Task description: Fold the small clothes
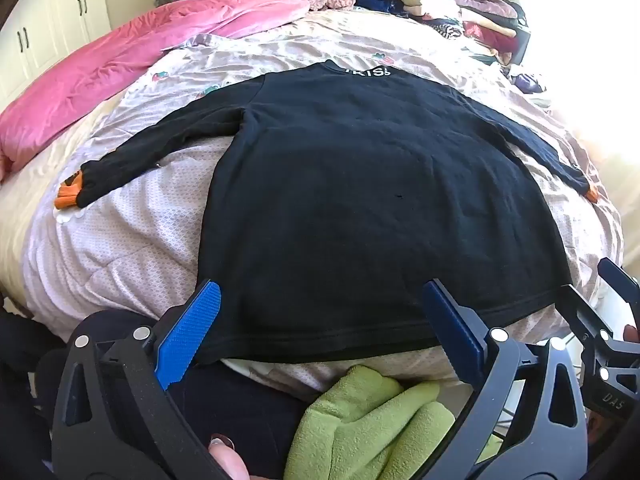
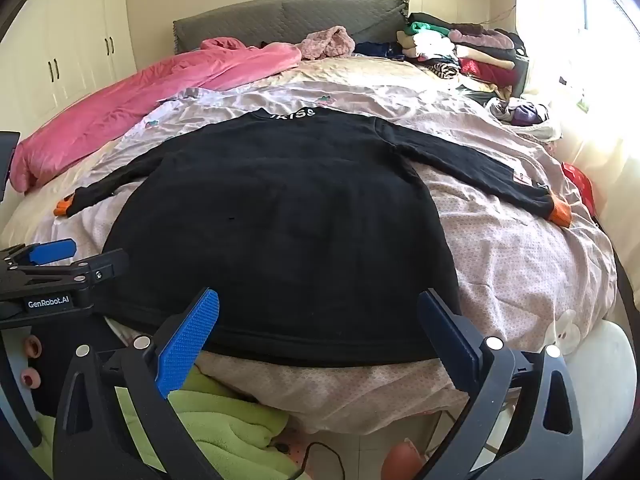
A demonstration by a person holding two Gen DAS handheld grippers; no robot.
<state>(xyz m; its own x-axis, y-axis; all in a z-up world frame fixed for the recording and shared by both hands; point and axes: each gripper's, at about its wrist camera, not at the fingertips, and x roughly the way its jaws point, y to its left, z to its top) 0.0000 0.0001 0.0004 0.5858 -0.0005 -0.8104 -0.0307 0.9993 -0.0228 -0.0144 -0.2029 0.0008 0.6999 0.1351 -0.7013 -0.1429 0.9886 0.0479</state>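
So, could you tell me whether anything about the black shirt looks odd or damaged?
The black shirt lies flat, sleeves spread. One small dark spot mid-body might be a hole or lint; I cannot tell which.

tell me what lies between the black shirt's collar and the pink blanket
Only wrinkled pale pink bedsheet lies between the black shirt collar and the pink blanket; the right wrist view shows it best.

Collar lettering on the black shirt (image 1: 360,168) too small and partly folded under to read, top centre of both views. Clothes pile (image 2: 460,48), upper right, a jumble; single garments not separable, and the window glare beside it washes out the bed's (image 2: 520,264) right edge. Green fleece (image 1: 372,424) cut off by the bottom frame edge.
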